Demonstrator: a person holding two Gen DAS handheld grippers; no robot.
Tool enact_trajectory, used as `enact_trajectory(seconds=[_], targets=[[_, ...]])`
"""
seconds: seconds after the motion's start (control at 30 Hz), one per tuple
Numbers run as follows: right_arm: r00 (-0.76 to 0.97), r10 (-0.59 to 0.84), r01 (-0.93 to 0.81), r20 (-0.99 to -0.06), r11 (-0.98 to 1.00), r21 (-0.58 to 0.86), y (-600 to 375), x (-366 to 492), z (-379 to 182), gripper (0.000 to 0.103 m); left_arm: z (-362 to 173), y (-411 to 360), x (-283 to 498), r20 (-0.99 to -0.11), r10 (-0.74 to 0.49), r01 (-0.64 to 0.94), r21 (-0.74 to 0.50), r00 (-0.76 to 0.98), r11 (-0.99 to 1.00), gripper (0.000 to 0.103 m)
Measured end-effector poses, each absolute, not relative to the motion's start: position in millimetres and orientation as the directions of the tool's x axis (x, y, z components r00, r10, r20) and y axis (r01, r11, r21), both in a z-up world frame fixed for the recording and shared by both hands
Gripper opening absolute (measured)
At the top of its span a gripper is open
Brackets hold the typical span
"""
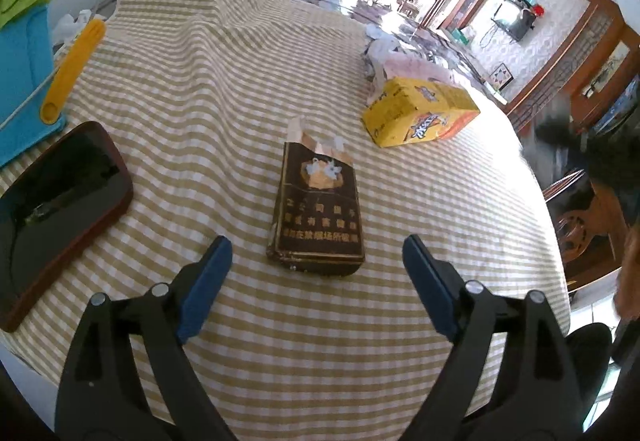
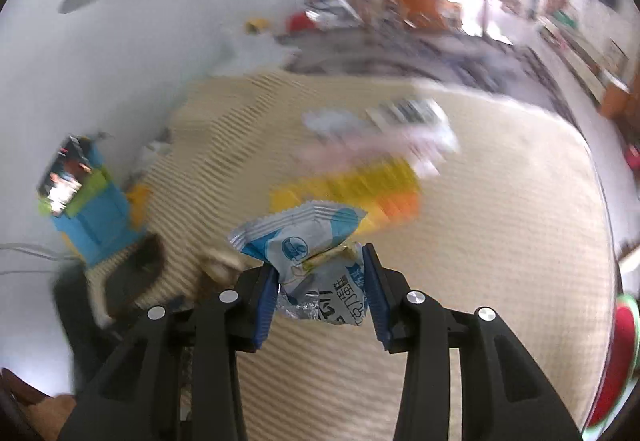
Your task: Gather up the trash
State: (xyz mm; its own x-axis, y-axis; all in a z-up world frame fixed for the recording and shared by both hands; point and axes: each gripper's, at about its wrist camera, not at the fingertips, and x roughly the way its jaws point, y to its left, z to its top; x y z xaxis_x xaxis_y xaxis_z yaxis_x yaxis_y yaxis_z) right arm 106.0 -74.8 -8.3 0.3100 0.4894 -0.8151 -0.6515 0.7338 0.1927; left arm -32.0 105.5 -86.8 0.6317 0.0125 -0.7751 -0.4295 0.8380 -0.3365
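A crinkly blue and white wrapper sits pinched in the right claw, held up above the bench with its checked cloth. The rest of that view is blurry. A torn brown pack lies flat on the cloth, just in front of the left claw. That claw is spread wide and holds nothing. A yellow box lies farther back, to the right. A dark phone lies near the left edge. A yellow clip rests behind the phone.
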Motion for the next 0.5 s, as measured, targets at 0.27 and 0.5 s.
enact_trajectory(seconds=[0.27, 0.5], targets=[[0.320, 0.364, -0.597, -0.875, 0.795, 0.112, -97, 89, -55, 0.046, -82, 115, -15, -0.783, 0.076, -0.477, -0.296, 0.617, 0.828, 0.085], [0.317, 0.371, -0.580, -0.873, 0.804, 0.131, -98, 89, -59, 0.062, -89, 118, 0, -0.801, 0.069, -0.471, -0.278, 0.595, 0.837, 0.085]])
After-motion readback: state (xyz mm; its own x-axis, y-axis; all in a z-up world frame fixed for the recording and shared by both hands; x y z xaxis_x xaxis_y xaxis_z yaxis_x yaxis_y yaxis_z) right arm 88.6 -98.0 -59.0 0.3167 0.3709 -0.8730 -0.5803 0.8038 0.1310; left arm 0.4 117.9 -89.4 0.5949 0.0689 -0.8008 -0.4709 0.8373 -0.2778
